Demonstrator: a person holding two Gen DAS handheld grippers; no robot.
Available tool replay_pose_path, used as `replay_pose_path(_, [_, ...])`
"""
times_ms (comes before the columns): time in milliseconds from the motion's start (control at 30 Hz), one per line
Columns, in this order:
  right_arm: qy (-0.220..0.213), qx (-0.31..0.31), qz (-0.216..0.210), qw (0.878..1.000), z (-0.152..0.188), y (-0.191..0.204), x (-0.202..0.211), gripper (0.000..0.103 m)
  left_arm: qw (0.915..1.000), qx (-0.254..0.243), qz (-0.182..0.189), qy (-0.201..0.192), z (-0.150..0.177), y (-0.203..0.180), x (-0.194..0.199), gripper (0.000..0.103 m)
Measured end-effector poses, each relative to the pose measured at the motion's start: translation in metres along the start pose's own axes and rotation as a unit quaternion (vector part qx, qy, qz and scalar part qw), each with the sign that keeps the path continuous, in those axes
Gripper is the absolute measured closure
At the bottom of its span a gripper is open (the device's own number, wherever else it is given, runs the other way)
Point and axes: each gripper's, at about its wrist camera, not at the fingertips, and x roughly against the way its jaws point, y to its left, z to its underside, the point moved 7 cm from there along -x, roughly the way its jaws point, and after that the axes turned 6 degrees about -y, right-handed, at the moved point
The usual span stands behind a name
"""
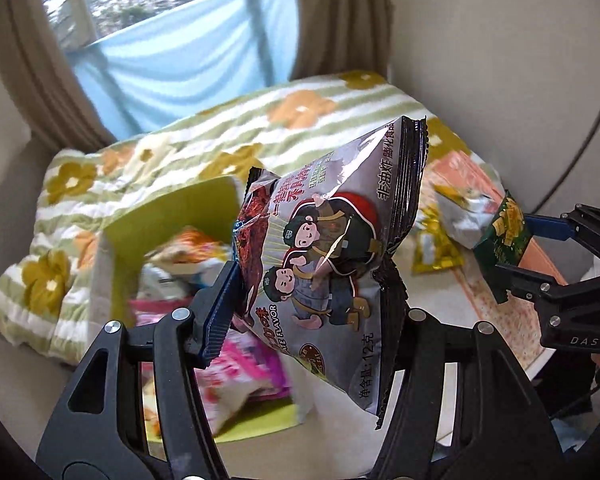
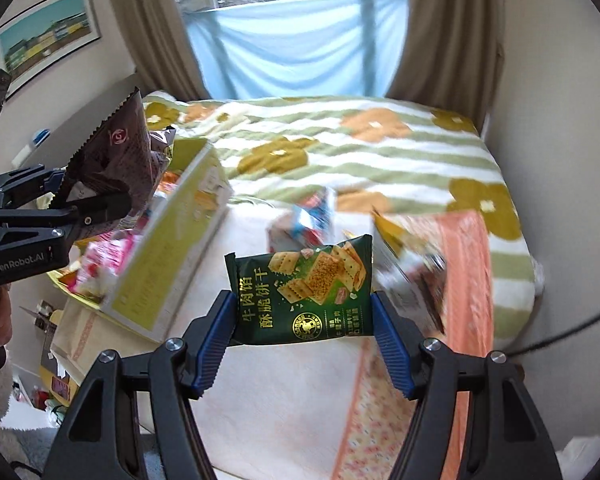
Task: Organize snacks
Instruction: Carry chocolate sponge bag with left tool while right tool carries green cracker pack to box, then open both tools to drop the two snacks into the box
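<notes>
- Between the pads of the left tool (image 1: 312, 296): silver snack bag (image 1: 328, 248) with cartoon figures, pinched at its lower part. Bag tilts up and to the right, its black crimped top edge highest. Left pad presses the bag's left side; right pad is hidden behind the bag.
- Left tool held above the green box (image 1: 172, 216), which holds blurred pink and orange packets.
- Right tool (image 2: 304, 320): closed on a dark green cracker packet (image 2: 300, 292), one blue pad against each short side. Packet upright, printed face toward the camera, clear of the surface below.
- Under the right tool: pale cloth with an orange patterned border on the tabletop (image 2: 284, 400).
- Right wrist view: green box (image 2: 168, 256) to the left of the packet, well apart from it; left tool (image 2: 66, 200) above the box with the silver bag (image 2: 116, 156).
- Left wrist view: right tool (image 1: 512, 252) at far right, gripping the green packet (image 1: 502, 236).
- Loose packets (image 1: 440, 240) lie blurred on the cloth beyond; flowered blanket (image 2: 340, 152) behind.
</notes>
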Motion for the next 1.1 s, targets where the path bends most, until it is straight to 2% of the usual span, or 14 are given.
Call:
replay_pose_path(167, [-0.017,0.029,-0.03,0.999,-0.044,0.053,-0.019,0.04,0.9988,0.036,-0.033,0.004,0.006,0.075,0.003,0.047])
replay_pose_path(300, [-0.021,0.039,-0.05,0.998,-0.071,0.097,-0.043,0.04,0.9974,0.049,-0.047,0.026,0.015,0.13,-0.015,0.047])
replay_pose_path(467, [-0.009,0.043,-0.062,0.997,-0.086,0.142,-0.078,0.04,0.9957,0.064,-0.024,0.063,0.028,0.18,-0.047,0.047])
replay_pose_path(600, [0.006,0.032,-0.058,0.998,-0.087,0.166,-0.103,0.04,0.9946,0.064,-0.001,0.082,0.033,0.201,-0.076,0.047])
replay_pose_path(667, [0.014,0.025,-0.052,0.998,-0.087,0.173,-0.112,0.04,0.9939,0.06,0.008,0.092,0.036,0.206,-0.085,0.039])
replay_pose_path(700, [0.019,0.022,-0.049,0.998,-0.086,0.175,-0.115,0.04,0.9937,0.058,0.012,0.095,0.036,0.208,-0.088,0.025])
replay_pose_path(733, [0.022,0.02,-0.045,0.999,-0.084,0.175,-0.117,0.04,0.9939,0.057,0.017,0.093,0.036,0.21,-0.089,0.004])
replay_pose_path(767, [0.025,0.017,-0.04,0.999,-0.083,0.176,-0.119,0.04,0.9942,0.058,0.026,0.087,0.035,0.214,-0.09,0.001])
replay_pose_path(833, [0.03,0.011,-0.031,0.999,-0.081,0.175,-0.122,0.04,0.9932,0.068,0.049,0.081,0.038,0.217,-0.086,0.0])
replay_pose_path(933, [0.041,0.002,-0.024,0.999,-0.075,0.173,-0.125,0.04,0.9915,0.085,0.055,0.081,0.045,0.22,-0.076,0.0])
replay_pose_path(1100, [0.048,0.011,-0.033,0.998,-0.069,0.177,-0.128,0.04,0.9925,0.1,0.028,0.063,0.062,0.226,-0.052,0.0])
